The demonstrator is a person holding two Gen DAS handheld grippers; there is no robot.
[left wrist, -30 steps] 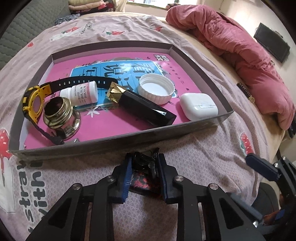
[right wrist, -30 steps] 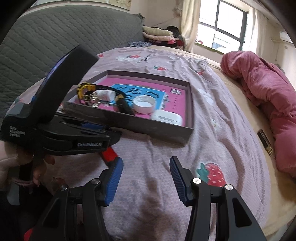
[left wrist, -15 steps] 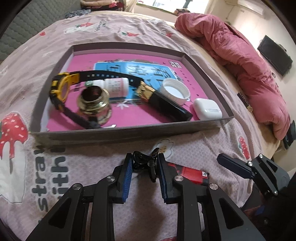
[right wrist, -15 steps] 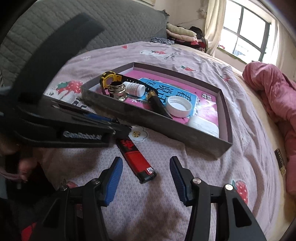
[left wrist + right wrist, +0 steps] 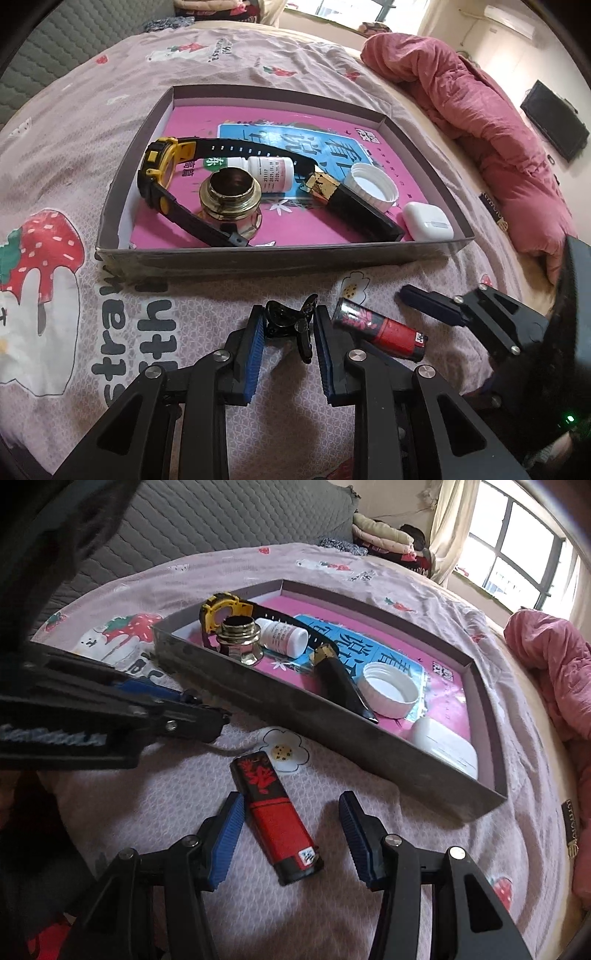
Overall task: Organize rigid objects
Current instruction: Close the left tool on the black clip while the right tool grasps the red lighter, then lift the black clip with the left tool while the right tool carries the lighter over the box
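A: Left wrist view: the left gripper (image 5: 288, 332) has its jaws nearly closed on a small black clip (image 5: 287, 322), pinched between the blue pads, just short of the tray (image 5: 258, 258). I'd say it is held there ready to go over the near wall.

B: And the right gripper (image 5: 291, 830)?

A: Jaws about half open, nothing gripped. They straddle the red and black lighter (image 5: 275, 819), which lies flat on the bedspread (image 5: 369, 576) near the tray. The left pad looks to be right against it; the right pad stands clear. The lighter lies at a slant to the jaws, so a turn of the wrist may be needed before closing.

B: What's in the tray already?

A: A yellow watch (image 5: 162, 170), a brass fitting (image 5: 229, 194), a white pill bottle (image 5: 271, 171), a black tube with a gold end (image 5: 354, 205), a white cap (image 5: 373, 184) and a white earbud case (image 5: 427, 221), all laid on a pink printed sheet.

B: Anything unclear?

A: Whether the clip rests on the bedspread or hangs free. From the right wrist view, the tray's near wall hides part of the earbud case.
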